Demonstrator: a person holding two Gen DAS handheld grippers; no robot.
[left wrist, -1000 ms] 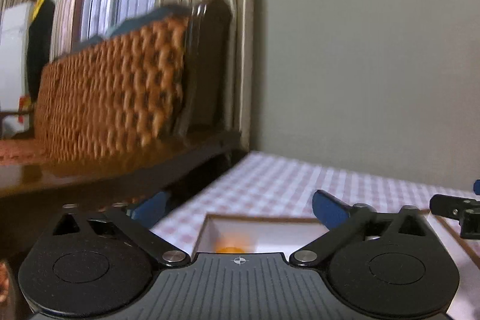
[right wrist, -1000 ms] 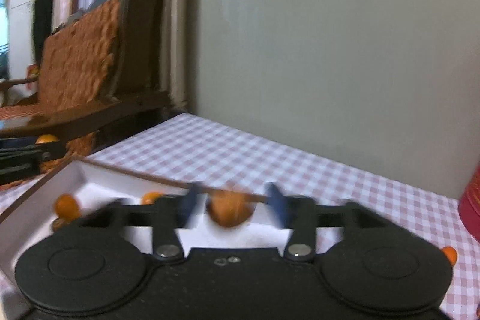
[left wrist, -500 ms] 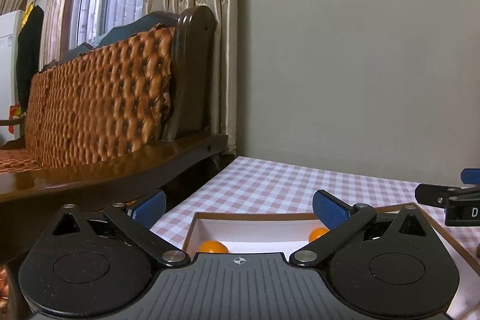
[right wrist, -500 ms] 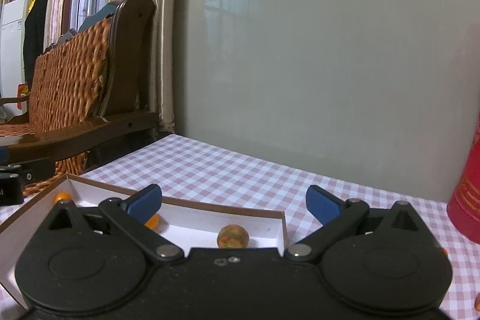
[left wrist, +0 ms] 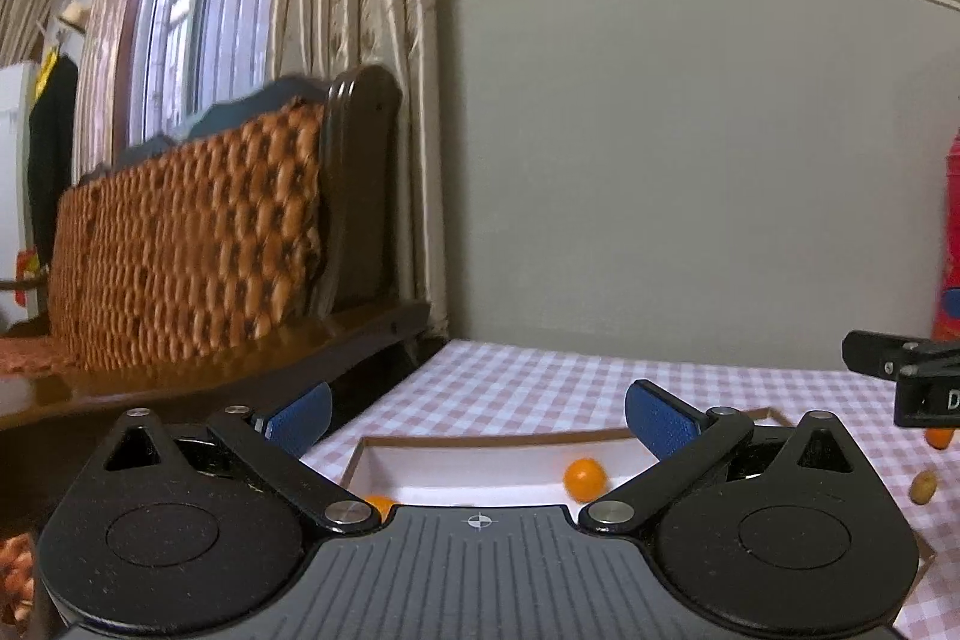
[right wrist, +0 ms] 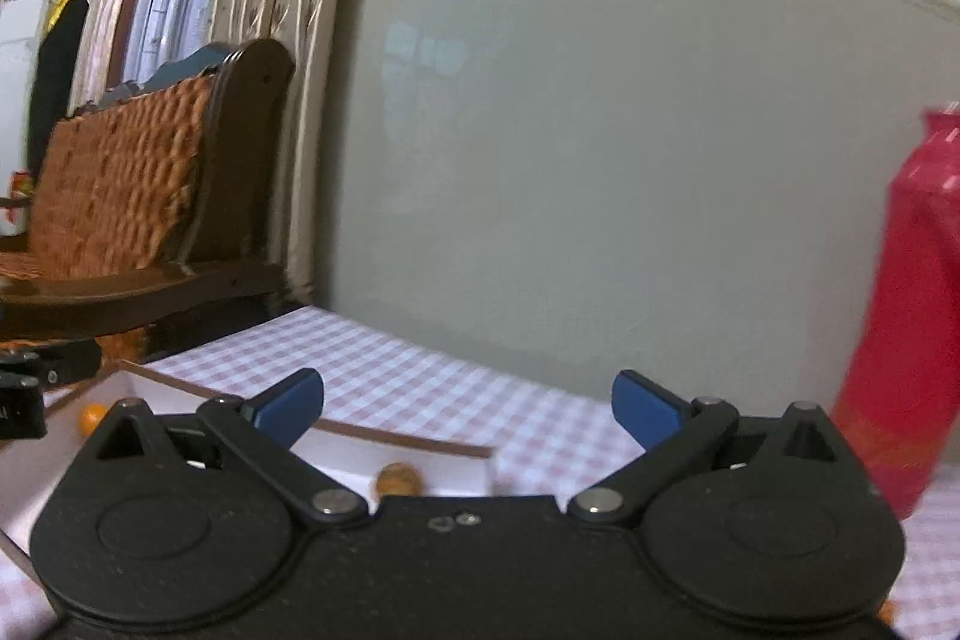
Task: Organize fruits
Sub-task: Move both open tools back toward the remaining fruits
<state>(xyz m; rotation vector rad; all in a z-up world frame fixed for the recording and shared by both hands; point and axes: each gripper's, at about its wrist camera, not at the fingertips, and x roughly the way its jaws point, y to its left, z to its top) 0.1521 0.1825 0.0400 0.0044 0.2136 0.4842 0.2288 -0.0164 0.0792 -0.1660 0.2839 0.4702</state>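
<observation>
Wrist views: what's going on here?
A person holds a tool in each hand over a checked tablecloth, sorting small fruits into a shallow white box. The left tool and the right tool are both open and empty. The box holds an orange fruit and a brownish fruit; at least one more orange one sits partly hidden. Two fruits lie outside on the cloth. A red bottle stands to the right.

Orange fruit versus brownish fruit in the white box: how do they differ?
The orange fruit is bright and smooth; the brownish fruit is duller and mottled. In the right wrist view the brownish fruit lies near the box corner, the orange fruit toward the opposite end. Both are small, round and loose.
</observation>
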